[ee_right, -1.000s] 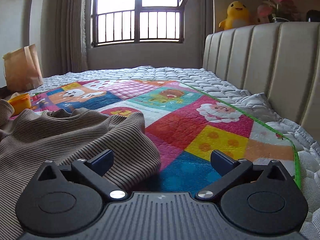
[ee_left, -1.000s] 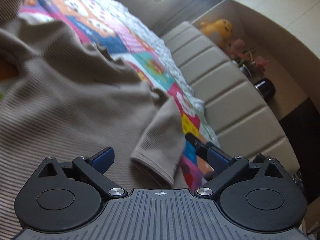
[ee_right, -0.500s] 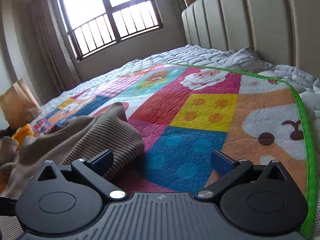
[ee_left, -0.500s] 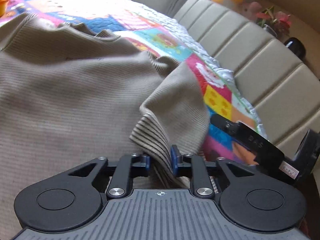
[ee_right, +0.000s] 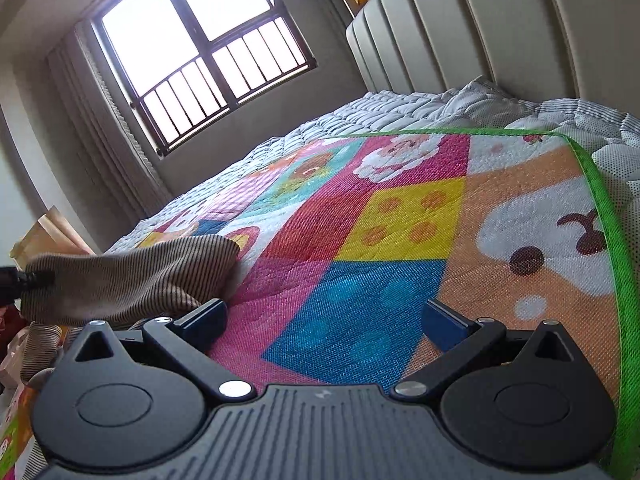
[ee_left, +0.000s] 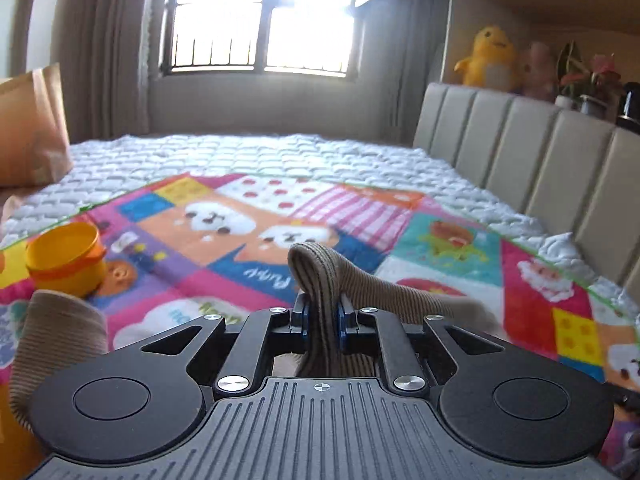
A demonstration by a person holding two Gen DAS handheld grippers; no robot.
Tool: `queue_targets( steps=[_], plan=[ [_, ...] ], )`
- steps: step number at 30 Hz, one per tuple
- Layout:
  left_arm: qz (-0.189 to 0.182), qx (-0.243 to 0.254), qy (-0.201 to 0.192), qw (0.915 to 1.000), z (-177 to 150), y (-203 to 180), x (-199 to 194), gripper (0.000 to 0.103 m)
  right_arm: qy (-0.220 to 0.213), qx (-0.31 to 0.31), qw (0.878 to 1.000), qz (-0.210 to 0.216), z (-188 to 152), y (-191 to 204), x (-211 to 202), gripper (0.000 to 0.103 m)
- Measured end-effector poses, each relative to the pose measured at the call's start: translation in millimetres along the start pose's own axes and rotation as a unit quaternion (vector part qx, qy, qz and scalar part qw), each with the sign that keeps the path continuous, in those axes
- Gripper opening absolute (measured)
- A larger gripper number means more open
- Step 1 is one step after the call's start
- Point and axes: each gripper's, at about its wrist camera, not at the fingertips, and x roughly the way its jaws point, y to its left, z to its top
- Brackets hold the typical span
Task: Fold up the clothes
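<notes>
Since the earlier frames, the left gripper (ee_left: 320, 314) has closed on a fold of the ribbed brown sweater (ee_left: 320, 280) and lifted it, so that its view now looks level across the bed (ee_left: 248, 152) toward the window (ee_left: 260, 16) instead of down on the spread garment. Blue pads (ee_left: 305, 316) press the fabric from both sides; a loop of cloth stands above the jaws, and the rest trails down to the right and behind the gripper body. Another bunch of the same fabric rises at the lower left. Right gripper (ee_right: 324, 316): fingers wide apart, holding nothing, hovering low over the blue and pink squares of the patchwork mat (ee_right: 400, 224). Its left pad (ee_right: 204, 314) sits just beside the sweater (ee_right: 132, 276), whether touching cannot be told. In that view the sweater hangs at left, pinched at its far end by a dark tip. An orange cup (ee_left: 66, 258) stands on the mat at left; a padded headboard (ee_left: 540, 152) runs along the right, with a yellow plush toy (ee_left: 486, 58) on the shelf above.
</notes>
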Motion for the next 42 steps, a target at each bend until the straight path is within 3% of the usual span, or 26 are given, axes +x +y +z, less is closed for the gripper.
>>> queue_targets(
  steps=[4,7,8,10,12,15,18,20,23,27,35,37,38,39,40,41,42],
  plan=[
    [0.041,0.02,0.021,0.9987,-15,22,16,0.018,0.002,-0.004,1.0,-0.004,0,1,2,0.103],
    [0.063,0.024,0.036,0.9971,-29,38,22,0.029,0.004,-0.009,1.0,-0.008,0,3,3,0.103],
    [0.062,0.018,0.033,0.9974,-31,45,15,0.037,0.005,-0.01,1.0,-0.009,0,3,3,0.103],
    [0.067,0.021,0.01,0.9975,-32,59,-10,0.041,0.006,-0.011,1.0,-0.011,0,3,4,0.103],
    [0.08,0.037,-0.017,0.996,-34,71,-37,0.057,0.007,-0.01,1.0,-0.011,0,3,4,0.103],
    [0.127,0.103,-0.055,0.985,-42,88,-70,0.066,0.006,-0.009,1.0,-0.01,0,3,4,0.103],
    [0.163,0.158,-0.043,0.973,-51,104,-82,0.07,0.006,-0.008,1.0,-0.01,0,3,3,0.103],
    [0.162,0.133,-0.022,0.9775,-52,119,-82,0.07,0.005,-0.008,1.0,-0.011,-1,3,3,0.103],
    [0.145,0.018,-0.008,0.9892,-50,146,-76,0.071,0.005,-0.009,1.0,-0.012,-1,3,3,0.103],
    [0.174,0.045,-0.015,0.9837,-51,143,-56,0.076,0.006,-0.009,1.0,-0.014,0,4,3,0.103],
    [0.151,0.014,-0.001,0.9885,-33,156,-14,0.085,0.006,-0.011,1.0,-0.017,-1,5,4,0.103],
    [0.152,0.004,0.011,0.9882,-32,162,-6,0.083,0.006,-0.01,1.0,-0.017,-1,5,3,0.103],
    [0.153,-0.001,0.018,0.9881,-31,165,-3,0.07,0.005,-0.01,1.0,-0.016,-1,5,3,0.103],
    [0.153,-0.007,0.024,0.9879,-31,168,-1,0.036,0.005,-0.009,1.0,-0.016,-1,5,3,0.103],
    [0.155,-0.014,0.029,0.9874,-29,171,-2,0.02,0.005,-0.008,1.0,-0.015,-1,4,3,0.103],
    [0.154,-0.024,0.026,0.9874,-26,172,-6,0.012,0.004,-0.007,1.0,-0.014,-1,4,3,0.103],
    [0.153,-0.032,0.02,0.9875,-21,173,-12,0.009,0.003,-0.005,1.0,-0.013,-1,3,2,0.103]
  ],
)
